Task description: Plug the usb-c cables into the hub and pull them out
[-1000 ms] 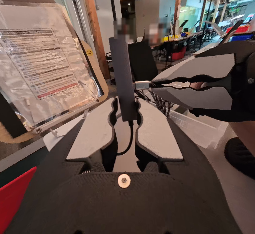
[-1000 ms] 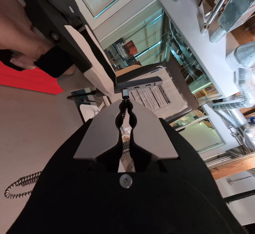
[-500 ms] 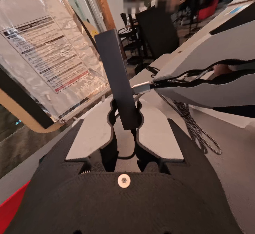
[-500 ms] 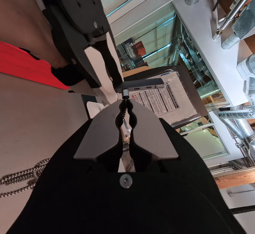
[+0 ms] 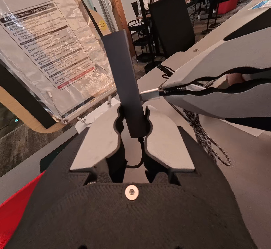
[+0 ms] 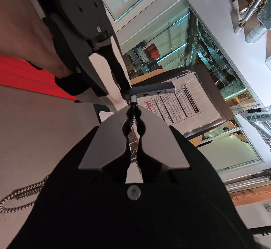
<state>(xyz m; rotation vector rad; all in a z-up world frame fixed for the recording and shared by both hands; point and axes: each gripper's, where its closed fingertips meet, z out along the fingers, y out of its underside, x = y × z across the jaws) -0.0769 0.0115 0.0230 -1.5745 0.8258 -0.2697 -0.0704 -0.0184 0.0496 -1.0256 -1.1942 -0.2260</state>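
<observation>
My left gripper [image 5: 132, 108] is shut on the lower end of a dark grey hub [image 5: 123, 73] and holds it upright above the table. The hub's thin black lead [image 5: 140, 153] curls down between the fingers. My right gripper [image 6: 133, 107] is shut on a black-and-white braided usb-c cable [image 6: 132, 118] just behind its silver plug [image 6: 133, 98]. The plug sits against the hub's side [image 6: 151, 90] at the port nearest the left gripper [image 6: 114, 80]. Two more ports [image 6: 158, 92] show empty. In the left wrist view the plug [image 5: 149, 94] meets the hub from the right, held by the right gripper [image 5: 161, 93].
A printed sheet in a clear sleeve on a stand [image 5: 44, 51] is close behind the hub on the left. Loose loops of braided cable [image 5: 205, 139] lie on the grey table [image 5: 242, 175]. A red object [image 5: 14, 205] is at the lower left. A black office chair [image 5: 171, 26] stands beyond the table. Tip to tip, the grippers are about 4 cm apart.
Both grippers have tilted and shifted together, so the table and cable loops now show more. The hub leans slightly left. The plug has stayed at the hub's side and both grips are unchanged.
</observation>
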